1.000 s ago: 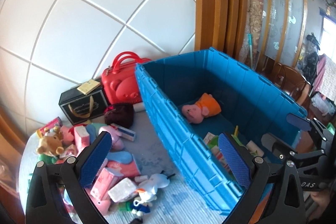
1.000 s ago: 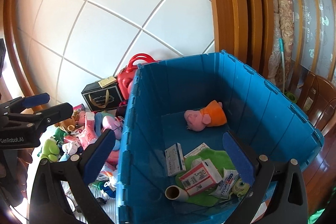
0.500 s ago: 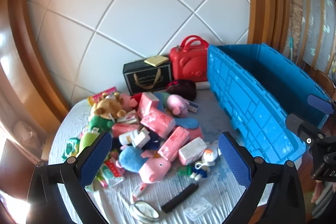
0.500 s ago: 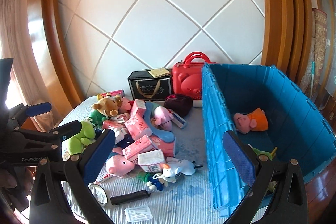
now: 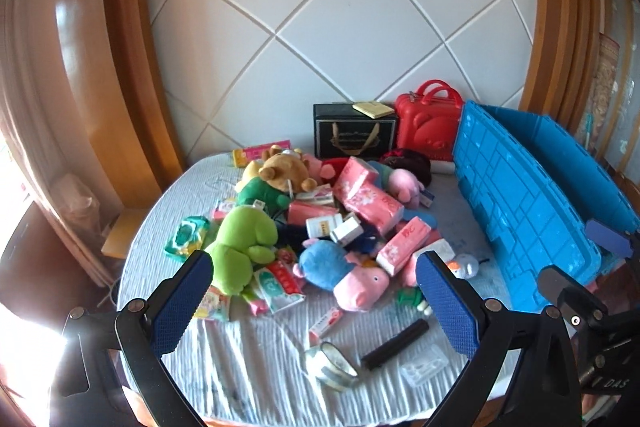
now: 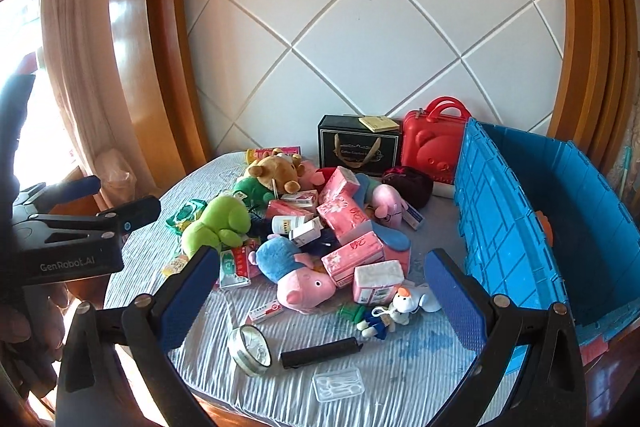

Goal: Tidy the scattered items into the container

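A: How far along is the tidying?

B: Barely, I'd judge. Nearly everything is piled on the desk [image 6: 400, 375]: the green frog plush [image 5: 240, 247], a brown bear [image 5: 280, 169], pink tissue packs [image 6: 344, 211], the pink pig plush [image 6: 296, 275], a tape roll [image 6: 250, 349]. The blue container [image 6: 520, 227] stands beyond the right finger in both views, and only an orange scrap shows inside it from here.

A: And the fingers?

B: The left gripper [image 5: 316, 301] and right gripper [image 6: 320, 301] are both spread wide, holding nothing, hovering short of the pile.

A: Anything with a clear long axis?

B: The black tube [image 6: 320, 347] lies flat between the right gripper's fingers, running from finger to finger, its right end tipped slightly toward the container. The pig plush beyond it points its snout toward the right finger.
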### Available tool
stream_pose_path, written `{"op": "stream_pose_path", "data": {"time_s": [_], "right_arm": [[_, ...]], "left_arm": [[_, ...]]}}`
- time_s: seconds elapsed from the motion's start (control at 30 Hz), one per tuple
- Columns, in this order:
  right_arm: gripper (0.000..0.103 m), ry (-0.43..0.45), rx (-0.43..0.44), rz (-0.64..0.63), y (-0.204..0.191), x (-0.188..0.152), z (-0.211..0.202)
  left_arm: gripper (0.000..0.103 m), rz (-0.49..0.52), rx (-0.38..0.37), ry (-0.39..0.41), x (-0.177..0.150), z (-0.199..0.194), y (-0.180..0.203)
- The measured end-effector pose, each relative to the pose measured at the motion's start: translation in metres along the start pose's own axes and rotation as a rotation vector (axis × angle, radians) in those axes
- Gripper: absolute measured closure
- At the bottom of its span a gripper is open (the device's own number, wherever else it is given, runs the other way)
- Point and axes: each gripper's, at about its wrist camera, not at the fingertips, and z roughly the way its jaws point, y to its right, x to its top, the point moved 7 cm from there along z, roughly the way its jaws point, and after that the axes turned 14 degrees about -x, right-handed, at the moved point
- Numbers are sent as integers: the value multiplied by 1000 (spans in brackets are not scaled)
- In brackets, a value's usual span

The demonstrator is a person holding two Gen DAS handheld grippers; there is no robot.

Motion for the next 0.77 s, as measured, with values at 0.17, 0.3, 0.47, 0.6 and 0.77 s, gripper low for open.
{"op": "stream_pose_path", "data": {"time_s": [0.17, 0.3, 0.47, 0.6, 0.77], "right_arm": [[0, -9, -5, -6, -26, -10, -13], [0, -25, -11, 2, -42, -19, -18], [0, -30, -18, 2, -53, -26, -28], [0, -28, -24, 2, -53, -26, -32], [0, -35, -19, -2, -52, -31, -31]], "left_arm": [[0, -20, -2, 10, -14, -18, -22], [0, -44, -20, 7, -25, -27, -37], [0, -52, -33, 4, -34, -35, -47], [0, -72, -61, 12, -36, -38, -49], [0, -84, -55, 22, -41, -37, -51]]}}
